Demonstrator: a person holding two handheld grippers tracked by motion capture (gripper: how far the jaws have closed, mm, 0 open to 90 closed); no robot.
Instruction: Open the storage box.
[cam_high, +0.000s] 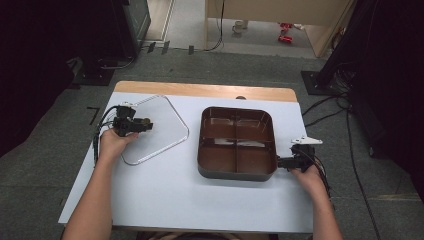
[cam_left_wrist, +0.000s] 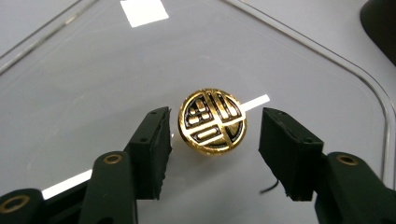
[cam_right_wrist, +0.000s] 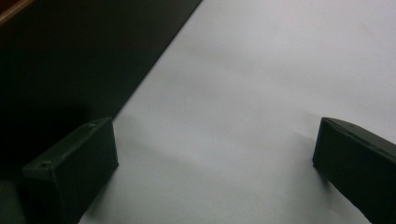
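Observation:
A clear lid (cam_high: 165, 125) with a rounded rim lies flat on the table's left half. Its round gold knob (cam_left_wrist: 212, 121), patterned in black, stands at the lid's (cam_left_wrist: 116, 70) middle. My left gripper (cam_high: 147, 124) hovers over the lid, and in the left gripper view its open jaws (cam_left_wrist: 215, 125) flank the knob with a gap on each side. A brown tray (cam_high: 237, 175) with several compartments sits right of centre. My right gripper (cam_high: 280, 162) rests at the tray's near right corner. Its jaws (cam_right_wrist: 217, 140) stand wide open over bare table beside the dark tray wall (cam_right_wrist: 70, 56).
A white sheet (cam_high: 190, 200) covers the table, with a wooden strip (cam_high: 200, 90) showing along the far edge. Dark stands and cables flank the table on the floor. The tray's dark corner (cam_left_wrist: 380, 23) lies just beyond the lid's rim.

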